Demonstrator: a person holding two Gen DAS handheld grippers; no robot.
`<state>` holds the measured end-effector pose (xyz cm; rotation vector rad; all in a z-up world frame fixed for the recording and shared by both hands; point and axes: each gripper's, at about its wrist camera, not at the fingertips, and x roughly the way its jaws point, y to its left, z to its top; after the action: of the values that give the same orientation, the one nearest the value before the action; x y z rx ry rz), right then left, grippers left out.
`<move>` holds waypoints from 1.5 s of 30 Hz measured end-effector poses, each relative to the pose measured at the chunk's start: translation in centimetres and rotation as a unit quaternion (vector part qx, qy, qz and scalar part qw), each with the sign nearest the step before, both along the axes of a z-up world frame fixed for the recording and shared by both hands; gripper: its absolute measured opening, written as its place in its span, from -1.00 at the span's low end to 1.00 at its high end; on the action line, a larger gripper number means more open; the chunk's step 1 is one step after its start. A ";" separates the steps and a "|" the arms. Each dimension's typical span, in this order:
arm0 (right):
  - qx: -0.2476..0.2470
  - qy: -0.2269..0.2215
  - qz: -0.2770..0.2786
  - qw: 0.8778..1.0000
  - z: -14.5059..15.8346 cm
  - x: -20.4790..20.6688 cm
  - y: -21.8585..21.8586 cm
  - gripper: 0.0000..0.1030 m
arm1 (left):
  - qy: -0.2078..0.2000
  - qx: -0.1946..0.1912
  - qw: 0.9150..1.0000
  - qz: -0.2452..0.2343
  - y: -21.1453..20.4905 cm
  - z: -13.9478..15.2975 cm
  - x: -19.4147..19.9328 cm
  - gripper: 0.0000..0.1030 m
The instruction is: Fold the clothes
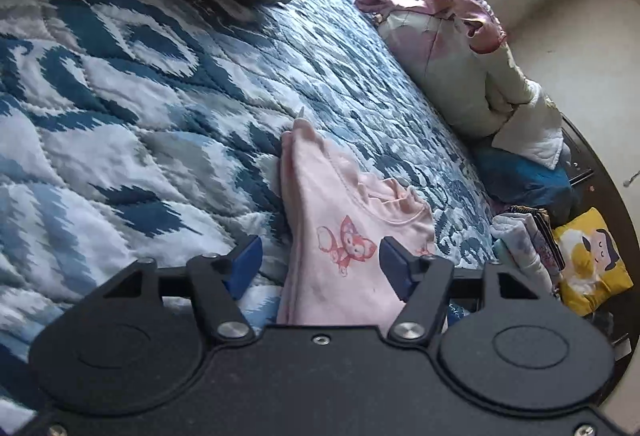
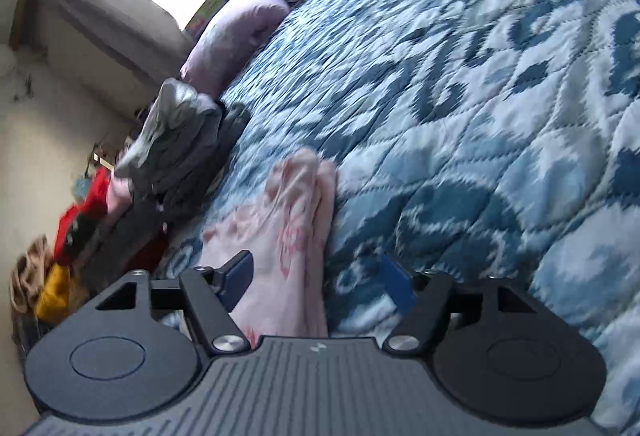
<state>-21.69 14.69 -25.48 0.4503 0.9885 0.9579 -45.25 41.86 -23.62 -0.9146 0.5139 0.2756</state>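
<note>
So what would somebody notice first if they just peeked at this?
Probably the small pink shirt with a red cartoon fox, lying folded on the big blue-and-white quilt right ahead of the open left tongs. Then the heap of grey clothes at the quilt's edge.

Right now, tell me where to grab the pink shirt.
Take the pink shirt at its thick folded edge, coming from the bare quilt side. The layers stack there, so open tongs could pinch them all; the frilled neckline is loose.
</note>
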 end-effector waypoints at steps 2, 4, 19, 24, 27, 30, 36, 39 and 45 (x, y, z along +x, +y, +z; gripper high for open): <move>0.002 -0.010 0.018 1.000 -0.1 -0.8 0.8 0.28 | -0.005 0.011 1.000 -0.003 -0.3 -0.1 0.5 0.10; -0.008 -0.028 0.030 0.999 -0.2 -1.4 2.0 -0.07 | -0.004 0.006 1.000 -0.009 -0.6 -0.6 1.3 -0.37; 0.091 0.026 0.060 0.994 3.4 -1.6 6.0 -0.72 | -0.114 -0.025 0.992 0.054 2.0 5.8 -3.8 -0.77; 0.143 0.027 0.138 0.980 8.8 -3.4 12.3 -0.72 | -0.160 -0.009 0.977 0.138 5.8 11.3 -11.3 -0.78; 0.170 0.033 0.196 0.965 12.4 -5.7 18.3 -0.72 | -0.188 0.013 0.963 0.195 8.4 15.0 -16.8 -0.78; 0.194 0.047 0.251 0.947 15.6 -8.6 24.5 -0.72 | -0.207 0.041 0.947 0.244 10.6 18.1 -22.1 -0.78; 0.223 0.067 0.345 0.909 20.5 -15.7 36.0 -0.72 | -0.214 0.088 0.918 0.323 15.6 22.9 -30.7 -0.78; 0.238 0.077 0.376 0.892 22.5 -18.8 40.7 -0.72 | -0.221 0.102 0.905 0.348 18.1 25.0 -33.4 -0.78; 0.255 0.128 0.391 0.875 23.0 -22.2 47.2 -0.72 | -0.212 0.079 0.895 0.385 22.6 23.1 -36.6 -0.77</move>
<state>-43.94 61.89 -2.51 0.6409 1.1796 1.9596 -81.87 64.42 -0.47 -0.9519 -0.3023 0.8025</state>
